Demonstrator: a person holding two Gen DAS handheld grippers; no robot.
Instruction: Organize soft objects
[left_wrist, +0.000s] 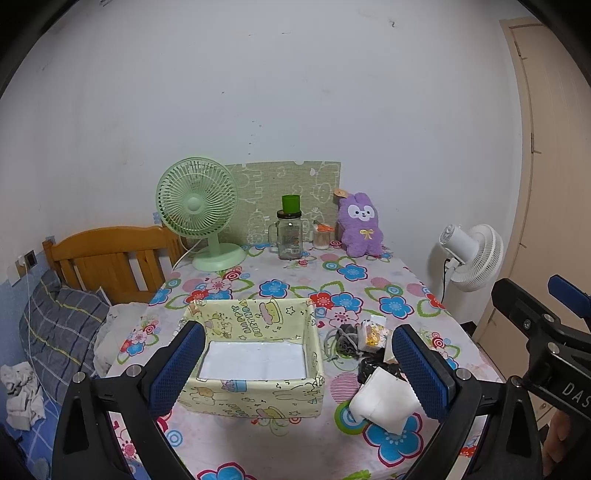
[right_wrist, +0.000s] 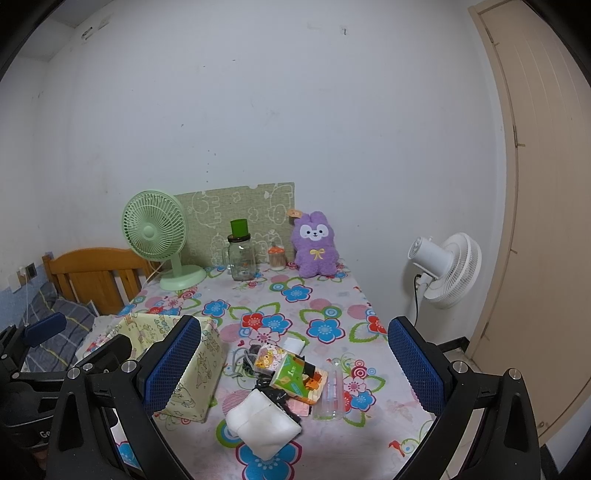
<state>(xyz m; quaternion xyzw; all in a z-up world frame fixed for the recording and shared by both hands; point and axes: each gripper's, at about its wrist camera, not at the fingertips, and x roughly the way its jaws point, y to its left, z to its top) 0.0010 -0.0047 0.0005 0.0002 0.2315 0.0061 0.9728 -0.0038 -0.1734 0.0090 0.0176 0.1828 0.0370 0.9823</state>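
White folded cloth (right_wrist: 263, 424) lies on the floral table (right_wrist: 325, 295), low between the spread fingers of the right gripper (right_wrist: 295, 365), amid small clutter. The left gripper (left_wrist: 299, 365), also spread and empty, frames the yellow fabric box (left_wrist: 255, 354).

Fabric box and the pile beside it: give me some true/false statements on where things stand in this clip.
1. The fabric box holds no soft items yet. True.
2. The white pouch lies inside the box. False: it lies on the tablecloth, beside the box.
3. The left tongs grip the pouch. False: they are open and hold nothing.
4. The purple plush rabbit sits at the far edge by the wall. True.
5. The right tongs are open. True.
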